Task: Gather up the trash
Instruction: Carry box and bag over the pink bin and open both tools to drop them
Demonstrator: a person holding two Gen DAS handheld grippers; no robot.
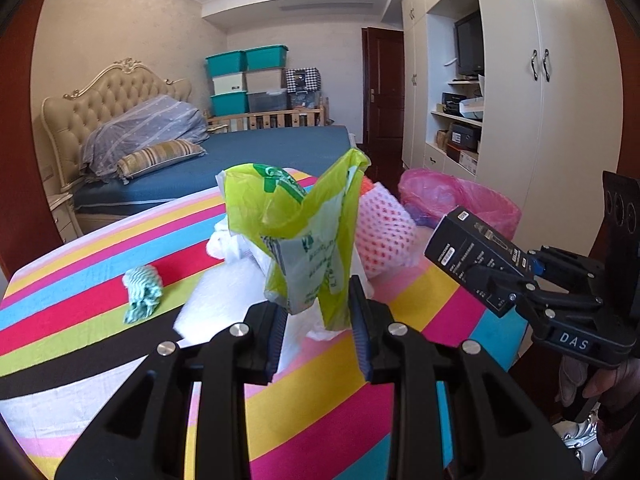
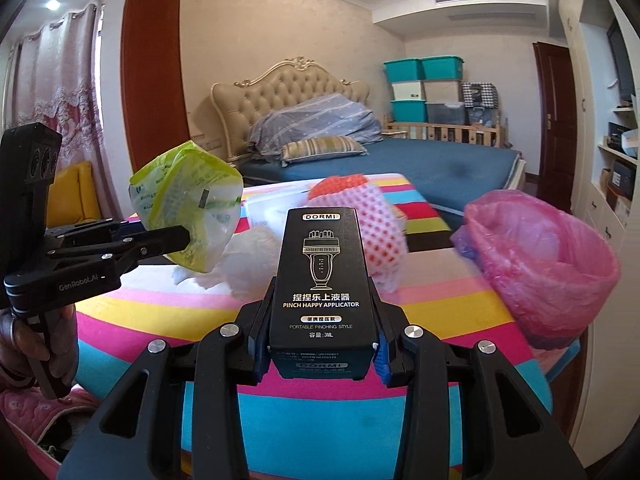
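Observation:
My left gripper (image 1: 318,312) is shut on a yellow-green plastic bag (image 1: 308,240) and holds it above the striped table; the bag also shows in the right wrist view (image 2: 188,208). My right gripper (image 2: 320,320) is shut on a black DORMI applicator box (image 2: 322,280), which also shows at the right of the left wrist view (image 1: 476,252). A bin lined with a pink bag (image 2: 540,256) stands at the table's right edge, open and close to the box. On the table lie pink foam fruit netting (image 2: 368,220), white crumpled plastic (image 2: 248,264) and a green-white wrapper (image 1: 142,294).
The table carries a bright striped cloth (image 1: 80,320). Behind it is a bed with a blue sheet (image 1: 280,148) and stacked storage boxes (image 1: 248,80). White wardrobes (image 1: 540,80) line the right wall. A yellow object (image 2: 80,192) and curtains are at the left.

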